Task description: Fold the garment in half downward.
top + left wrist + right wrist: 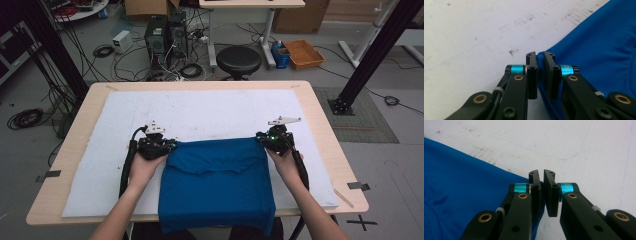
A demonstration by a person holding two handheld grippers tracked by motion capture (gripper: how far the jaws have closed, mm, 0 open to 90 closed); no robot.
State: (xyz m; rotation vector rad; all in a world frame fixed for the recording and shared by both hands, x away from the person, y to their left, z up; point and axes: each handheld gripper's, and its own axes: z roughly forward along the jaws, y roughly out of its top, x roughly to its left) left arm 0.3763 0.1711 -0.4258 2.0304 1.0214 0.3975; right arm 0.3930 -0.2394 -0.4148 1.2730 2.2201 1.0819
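Gripping the two far corners of a blue cloth [216, 182], both tools are clamped shut on fabric. The left tool [539, 75] pinches the cloth's far left corner between its jaws; the right tool [542, 195] holds the far right corner the same way. The cloth lies folded on the white mat [200, 112] covering the surface [320, 125], its near edge hanging over the front edge toward the person.

Risk points from here, as a judgement:
- Each tool bites only a small tip of fabric. Uneven pull from either hand could slip a corner free.
- Lifting one hand faster would skew the fold line.
- The overhanging near portion may drag the cloth off the surface if tension drops.
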